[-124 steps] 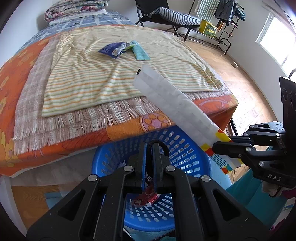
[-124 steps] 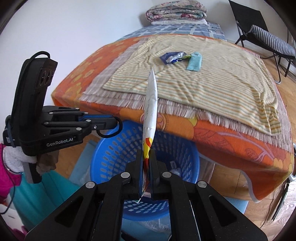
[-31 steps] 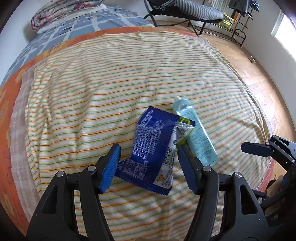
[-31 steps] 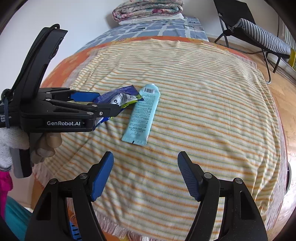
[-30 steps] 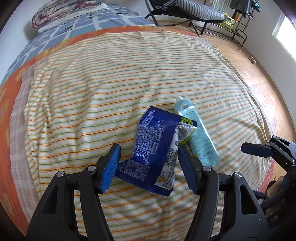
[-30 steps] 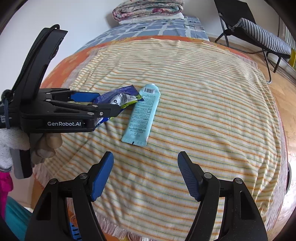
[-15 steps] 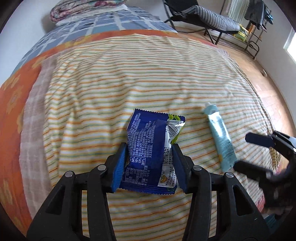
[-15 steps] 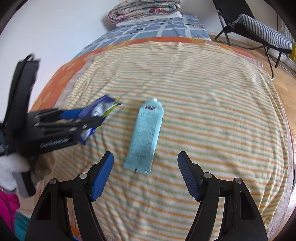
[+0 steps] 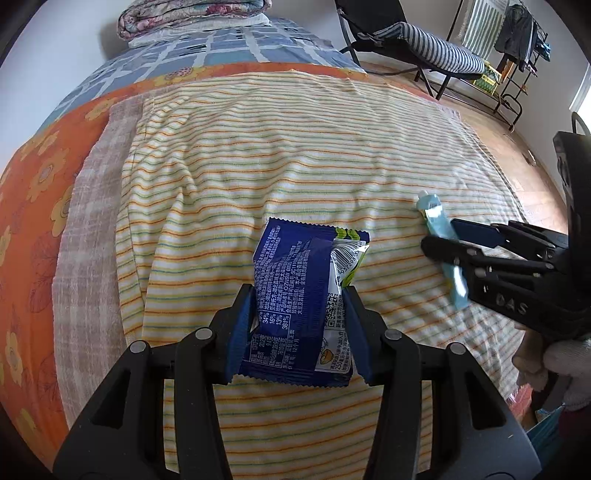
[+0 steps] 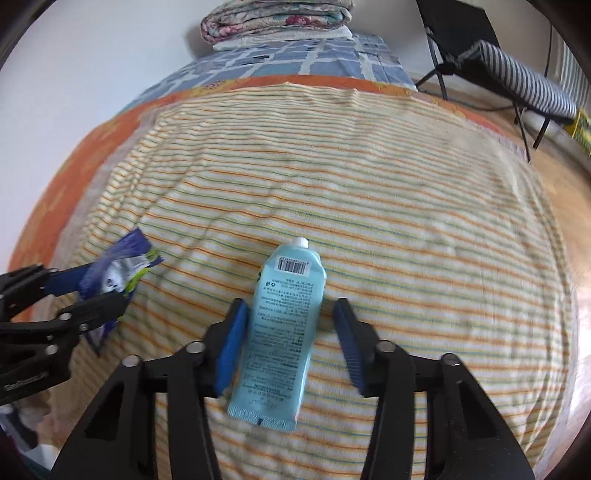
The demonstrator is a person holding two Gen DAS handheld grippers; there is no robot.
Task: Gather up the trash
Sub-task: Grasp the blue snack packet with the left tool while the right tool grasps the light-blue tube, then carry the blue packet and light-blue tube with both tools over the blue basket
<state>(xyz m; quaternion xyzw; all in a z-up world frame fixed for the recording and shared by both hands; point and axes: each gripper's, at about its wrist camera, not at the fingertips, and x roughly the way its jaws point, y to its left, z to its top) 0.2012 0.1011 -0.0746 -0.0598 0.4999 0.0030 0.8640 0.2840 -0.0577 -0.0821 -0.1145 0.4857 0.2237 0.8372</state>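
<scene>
A blue snack wrapper lies on the striped blanket of the bed. My left gripper is closed around its sides, both pads touching it. The wrapper also shows in the right wrist view, between the left gripper's fingers. A light blue tube lies flat on the blanket between the jaws of my right gripper, which stand open with a gap on the right side. In the left wrist view the tube sits between the right gripper's fingers.
Folded quilts are stacked at the head of the bed. A black folding chair with a striped cushion and a clothes rack stand on the wooden floor to the right. The orange bedsheet edges the blanket on the left.
Both grippers have moved apart: the left has narrowed onto the blue wrapper, and the right has come down around the light blue tube with its jaws somewhat narrower.
</scene>
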